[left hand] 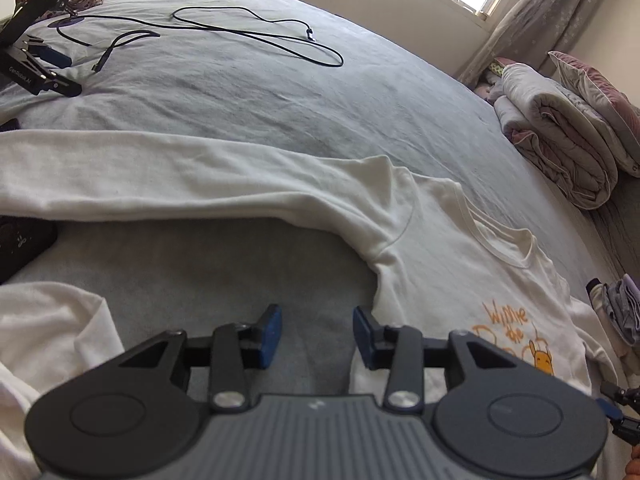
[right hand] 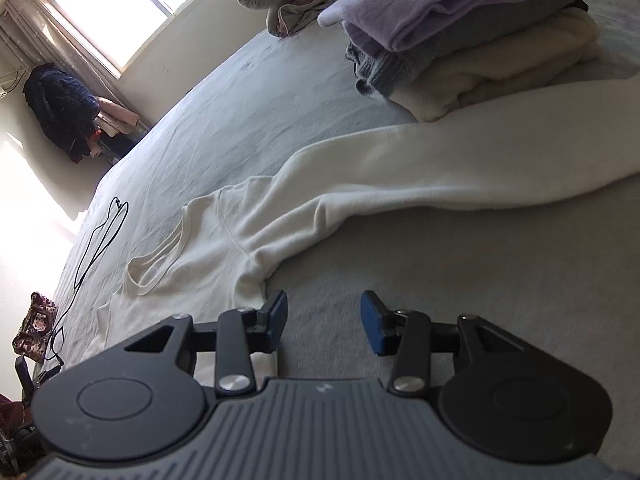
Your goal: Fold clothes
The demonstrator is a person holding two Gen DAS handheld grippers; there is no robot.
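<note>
Sweatshirt [left hand: 436, 248], cream-white, is lying flat on the grey bed [left hand: 260, 92], sleeves spread out. My left gripper [left hand: 317, 336] is hovering wide apart at its underarm edge, perhaps touching. My right gripper [right hand: 324, 322] is likewise gaping, empty, beside the other underarm.

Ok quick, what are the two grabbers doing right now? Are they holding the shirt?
Left gripper: open, holding nothing, beside the cream long-sleeved shirt.
Right gripper: open, holding nothing, near the shirt's armpit.
</note>
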